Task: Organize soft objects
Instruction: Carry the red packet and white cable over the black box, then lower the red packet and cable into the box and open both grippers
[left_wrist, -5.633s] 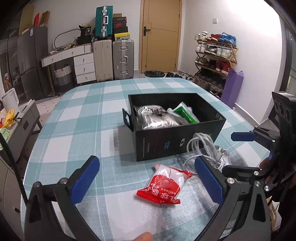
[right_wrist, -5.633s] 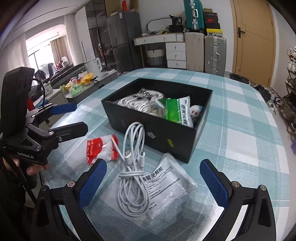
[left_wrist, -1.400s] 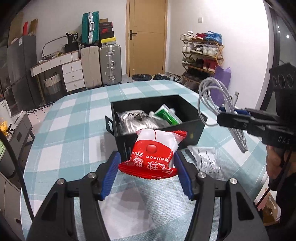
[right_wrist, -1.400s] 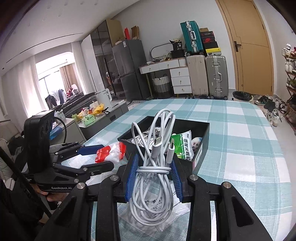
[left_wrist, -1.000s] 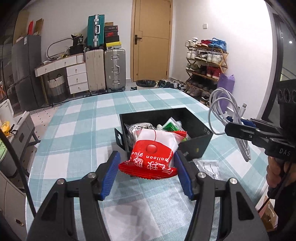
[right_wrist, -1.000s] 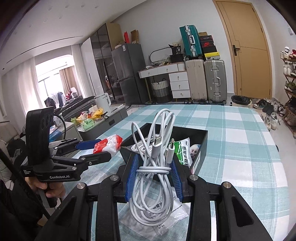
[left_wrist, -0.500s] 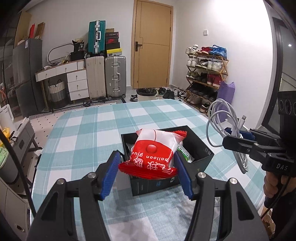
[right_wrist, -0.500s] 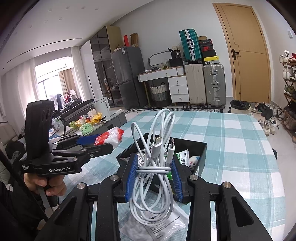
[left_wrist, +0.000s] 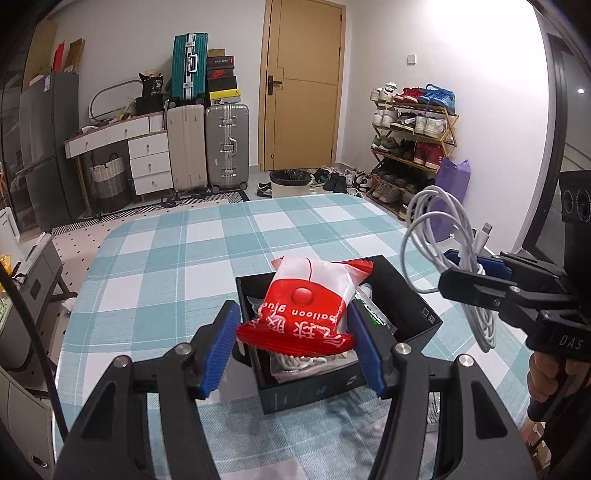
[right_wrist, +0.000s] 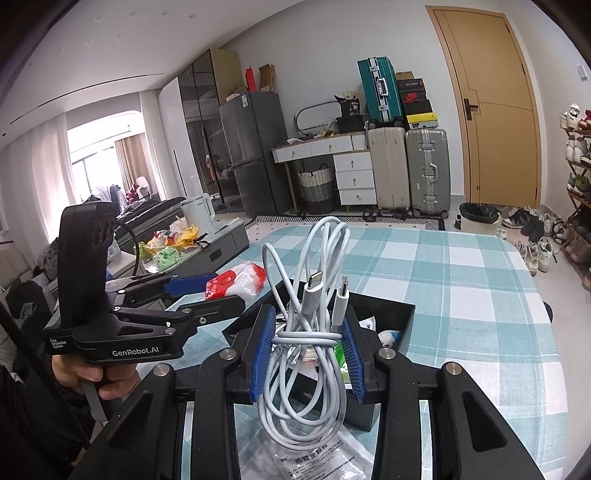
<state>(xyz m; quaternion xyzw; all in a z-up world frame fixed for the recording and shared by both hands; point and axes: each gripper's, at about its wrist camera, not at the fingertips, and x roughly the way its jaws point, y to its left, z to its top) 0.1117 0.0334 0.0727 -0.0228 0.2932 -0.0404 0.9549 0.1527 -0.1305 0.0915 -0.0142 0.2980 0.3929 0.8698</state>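
Observation:
My left gripper (left_wrist: 293, 339) is shut on a red and white balloon glue packet (left_wrist: 308, 308), held in the air above the near part of the black box (left_wrist: 424, 314). From the right wrist view the same packet (right_wrist: 236, 282) shows between the left gripper's blue pads. My right gripper (right_wrist: 306, 343) is shut on a coiled white cable bundle (right_wrist: 306, 369), its plugs pointing up, over the near side of the black box (right_wrist: 404, 314). In the left wrist view the cable bundle (left_wrist: 436, 236) hangs to the right of the box. Bags and a green packet lie inside the box.
A clear plastic bag with printed text (right_wrist: 321, 461) lies on the teal checked tablecloth (left_wrist: 207, 251) in front of the box. A person's hand (right_wrist: 88, 376) holds the left gripper. Suitcases, drawers, a door and a shoe rack stand beyond the table.
Both grippers have risen and moved forward over the black box, each keeping its hold; the box now sits lower and closer under the held packet and cable.

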